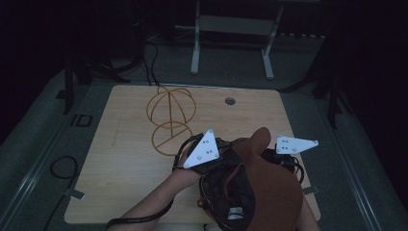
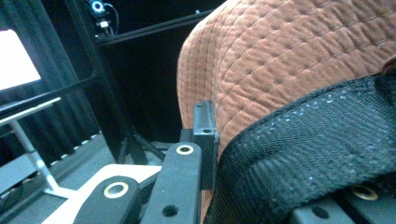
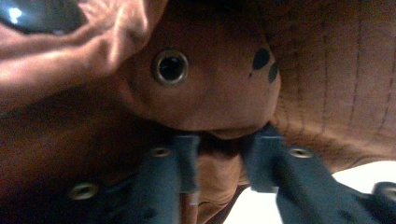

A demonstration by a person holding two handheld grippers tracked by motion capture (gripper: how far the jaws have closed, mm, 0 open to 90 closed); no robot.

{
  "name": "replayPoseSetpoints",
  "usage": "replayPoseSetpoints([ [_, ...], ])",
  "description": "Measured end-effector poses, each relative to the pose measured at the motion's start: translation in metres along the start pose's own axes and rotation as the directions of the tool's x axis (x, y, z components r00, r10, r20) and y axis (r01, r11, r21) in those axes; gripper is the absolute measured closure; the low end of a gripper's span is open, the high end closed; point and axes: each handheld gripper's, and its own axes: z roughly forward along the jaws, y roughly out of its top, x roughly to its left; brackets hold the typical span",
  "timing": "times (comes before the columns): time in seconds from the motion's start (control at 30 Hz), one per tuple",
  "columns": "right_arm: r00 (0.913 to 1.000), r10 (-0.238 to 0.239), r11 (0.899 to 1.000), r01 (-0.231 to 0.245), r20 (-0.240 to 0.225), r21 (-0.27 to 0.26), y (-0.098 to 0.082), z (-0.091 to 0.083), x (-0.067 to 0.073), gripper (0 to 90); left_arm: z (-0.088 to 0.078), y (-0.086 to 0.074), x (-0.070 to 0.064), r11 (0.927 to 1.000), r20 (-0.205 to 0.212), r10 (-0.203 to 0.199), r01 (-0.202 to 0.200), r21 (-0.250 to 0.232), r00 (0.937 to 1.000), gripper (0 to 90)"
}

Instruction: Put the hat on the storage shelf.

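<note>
Dim room, pale wooden table (image 1: 125, 183), orange cord (image 1: 169, 115) looped beyond the grippers, brown quilted cap (image 1: 269, 187) held between them, left gripper (image 2: 212, 135) clamped on its black-lined rim, right gripper (image 3: 219, 158) pinching its brown fabric

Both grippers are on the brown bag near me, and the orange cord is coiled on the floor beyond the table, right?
Not quite. The orange cord lies coiled on the table, toward its far side, as the high view shows. Both the left gripper and right gripper are at the brown bag.
</note>
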Motion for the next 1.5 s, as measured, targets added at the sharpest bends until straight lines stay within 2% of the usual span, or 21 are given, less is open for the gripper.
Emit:
replayPoseSetpoints([
  [0.03, 1.0000, 0.003, 1.000, -0.003, -0.005, -0.007, -0.001, -0.001, 0.000, 82.3, -0.001, 0.002, 0.001, 0.9999, -0.001, 0.009, -0.009, 0.010, 1.0000, 84.5],
  [0.2, 0.9994, 0.028, 1.000, -0.028, -0.018, -0.010, -0.002, -0.004, -0.003, 84.9, -0.001, 0.005, 0.003, 0.9995, 0.005, -0.003, 0.003, 0.032, 1.0000, 79.0],
  [0.3, 0.9991, 0.035, 0.999, -0.036, -0.024, -0.031, -0.001, -0.007, -0.004, 85.1, -0.002, 0.008, 0.004, 0.9994, 0.009, -0.013, 0.013, 0.032, 0.9999, 73.9],
  [0.47, 0.9992, 0.040, 0.997, -0.040, -0.005, -0.064, 0.002, -0.016, -0.005, 85.2, -0.007, 0.010, 0.007, 0.9984, 0.000, -0.031, 0.031, 0.047, 0.9995, 66.3],
  [0.57, 0.9987, 0.033, 0.996, -0.030, 0.038, -0.089, 0.007, -0.028, -0.009, 85.2, -0.014, 0.007, 0.011, 0.9955, -0.034, -0.039, 0.041, 0.086, 0.9987, 64.0],
  [0.73, 0.9953, 0.034, 0.990, -0.021, 0.091, -0.138, 0.011, -0.045, -0.015, 85.2, -0.031, -0.006, 0.021, 0.9899, -0.085, -0.105, 0.112, 0.087, 0.9909, 61.1],
  [0.77, 0.9953, 0.034, 0.990, -0.021, 0.091, -0.138, 0.011, -0.045, -0.015, 85.2, -0.031, -0.006, 0.021, 0.9899, -0.085, -0.105, 0.112, 0.087, 0.9909, 60.8],
  [0.8, 0.9918, 0.026, 0.990, -0.008, 0.125, -0.138, 0.013, -0.051, -0.017, 85.2, -0.038, -0.012, 0.022, 0.9867, -0.103, -0.115, 0.125, 0.104, 0.9881, 59.0],
  [0.9, 0.9878, 0.030, 0.990, -0.008, 0.153, -0.138, 0.015, -0.055, -0.019, 85.2, -0.045, -0.019, 0.022, 0.9837, -0.115, -0.118, 0.132, 0.122, 0.9864, 57.1],
  [0.93, 0.9817, 0.035, 0.991, -0.010, 0.187, -0.134, 0.016, -0.057, -0.023, 85.1, -0.053, -0.026, 0.021, 0.9798, -0.130, -0.117, 0.136, 0.147, 0.9846, 56.5],
  [1.0, 0.9753, 0.034, 0.992, -0.005, 0.218, -0.130, 0.018, -0.058, -0.027, 85.1, -0.061, -0.033, 0.021, 0.9745, -0.151, -0.128, 0.152, 0.165, 0.9803, 56.1],
  [1.07, 0.9687, 0.032, 0.992, -0.001, 0.246, -0.128, 0.021, -0.058, -0.031, 85.1, -0.069, -0.040, 0.020, 0.9670, -0.173, -0.141, 0.173, 0.187, 0.9748, 55.8],
  [1.1, 0.9687, 0.032, 0.992, -0.001, 0.246, -0.128, 0.021, -0.058, -0.031, 85.1, -0.069, -0.040, 0.020, 0.9670, -0.173, -0.141, 0.173, 0.187, 0.9748, 55.8],
  [1.13, 0.9631, 0.036, 0.992, -0.002, 0.267, -0.128, 0.023, -0.057, -0.035, 85.1, -0.076, -0.047, 0.020, 0.9606, -0.185, -0.151, 0.188, 0.204, 0.9710, 55.8],
  [1.2, 0.9606, 0.037, 0.991, -0.001, 0.275, -0.132, 0.025, -0.056, -0.038, 85.1, -0.076, -0.047, 0.020, 0.9606, -0.185, -0.151, 0.188, 0.204, 0.9710, 55.8],
  [1.23, 0.9606, 0.037, 0.991, -0.001, 0.275, -0.132, 0.025, -0.056, -0.038, 85.1, -0.085, -0.054, 0.019, 0.9529, -0.200, -0.159, 0.203, 0.225, 0.9669, 55.8],
  [1.3, 0.9541, 0.045, 0.990, -0.003, 0.296, -0.140, 0.030, -0.053, -0.045, 85.1, -0.093, -0.061, 0.019, 0.9462, -0.214, -0.172, 0.222, 0.236, 0.9615, 55.7],
  [1.37, 0.9534, 0.049, 0.989, -0.006, 0.298, -0.145, 0.033, -0.050, -0.049, 85.1, -0.101, -0.070, 0.018, 0.9381, -0.227, -0.192, 0.247, 0.243, 0.9548, 52.6],
  [1.5, 0.9493, 0.054, 0.988, -0.007, 0.310, -0.152, 0.043, -0.041, -0.058, 85.1, -0.116, -0.087, 0.013, 0.9236, -0.249, -0.196, 0.264, 0.278, 0.9483, 50.1],
])
